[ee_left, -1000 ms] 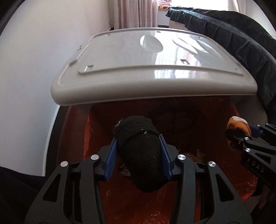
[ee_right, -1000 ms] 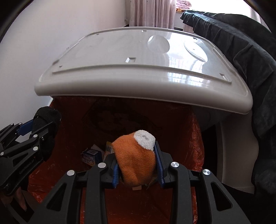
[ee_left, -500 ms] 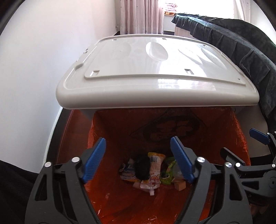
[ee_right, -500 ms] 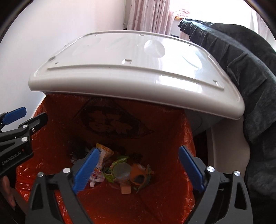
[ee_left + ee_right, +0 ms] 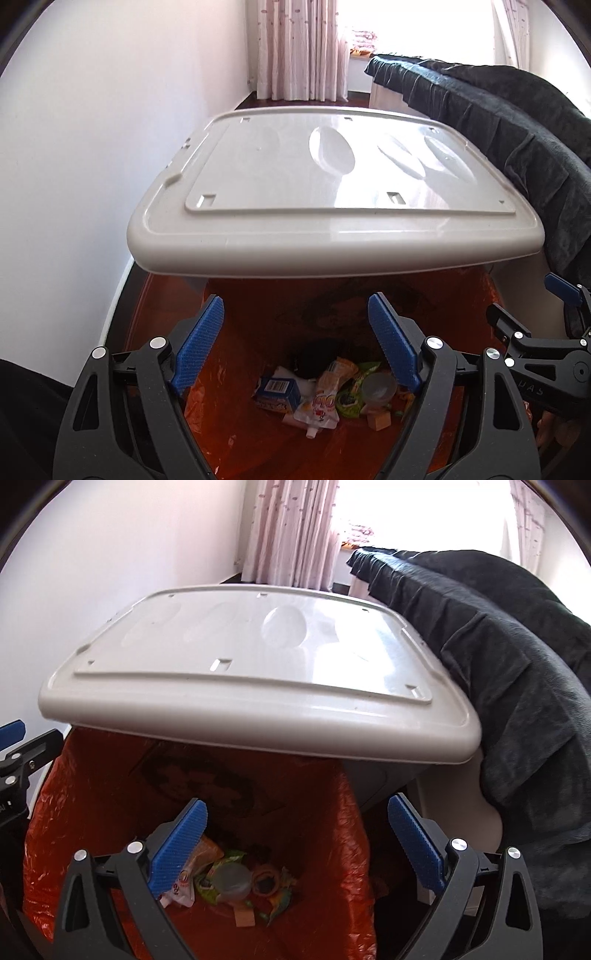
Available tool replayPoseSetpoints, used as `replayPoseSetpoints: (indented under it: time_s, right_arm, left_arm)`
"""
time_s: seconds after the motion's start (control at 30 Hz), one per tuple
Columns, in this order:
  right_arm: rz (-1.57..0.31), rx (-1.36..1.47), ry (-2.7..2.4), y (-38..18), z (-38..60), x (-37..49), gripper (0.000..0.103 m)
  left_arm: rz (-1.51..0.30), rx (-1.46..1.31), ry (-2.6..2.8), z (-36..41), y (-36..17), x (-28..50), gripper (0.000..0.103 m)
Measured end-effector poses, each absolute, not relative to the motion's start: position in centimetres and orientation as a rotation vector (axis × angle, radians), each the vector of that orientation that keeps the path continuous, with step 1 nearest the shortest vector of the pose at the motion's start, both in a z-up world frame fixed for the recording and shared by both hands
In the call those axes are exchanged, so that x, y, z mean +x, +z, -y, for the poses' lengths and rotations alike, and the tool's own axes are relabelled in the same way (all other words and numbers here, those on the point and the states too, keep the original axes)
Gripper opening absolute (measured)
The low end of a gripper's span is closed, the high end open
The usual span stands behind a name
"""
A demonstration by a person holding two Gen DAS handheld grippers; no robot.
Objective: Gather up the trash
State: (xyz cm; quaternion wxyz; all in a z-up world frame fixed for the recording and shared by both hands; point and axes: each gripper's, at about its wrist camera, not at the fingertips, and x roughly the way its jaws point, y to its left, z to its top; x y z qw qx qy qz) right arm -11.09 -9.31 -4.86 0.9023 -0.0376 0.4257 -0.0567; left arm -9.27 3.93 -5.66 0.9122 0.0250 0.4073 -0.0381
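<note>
Left wrist view showed the left gripper spread wide and empty above the bin's orange liner, likely so anything let go would fall straight in. The right gripper hung beside it, equally released. The trash, a carton, pouches, a cup and a dark bundle, lay at the bottom of the bag. The grey lid stood tilted up behind the opening, giving clear access. A white wall, pink curtains and a dark blanket surrounded the bin.
</note>
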Motion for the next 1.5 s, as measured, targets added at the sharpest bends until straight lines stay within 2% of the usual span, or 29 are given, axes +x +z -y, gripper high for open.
replayPoseSetpoints:
  time_s: [0.4, 0.53, 1.03, 1.23, 1.5]
  right_arm:
    - [-0.732, -0.156, -0.152, -1.0, 9.4, -10.3, 0.097]
    - [-0.678, -0.176, -0.168, 0.9, 9.5, -9.4, 0.098]
    - [-0.508, -0.204, -0.193, 7.4, 10.8, -3.4, 0.098]
    - [-0.469, -0.214, -0.220, 8.1, 11.1, -1.1, 0.098]
    - [-0.492, -0.147, -0.260, 6.3, 12.8, 0.5, 0.098]
  left_arm:
    - [-0.769, 0.068, -0.084, -3.2, -2.8, -8.5, 0.079]
    - [-0.743, 0.054, -0.076, -3.3, -1.6, -7.8, 0.090]
    - [-0.667, -0.007, -0.099, -3.5, 2.3, -3.5, 0.091]
    - [-0.664, -0.018, -0.102, -3.1, 3.0, -1.6, 0.091]
    - [-0.661, 0.032, -0.076, -2.5, 2.9, 0.9, 0.091]
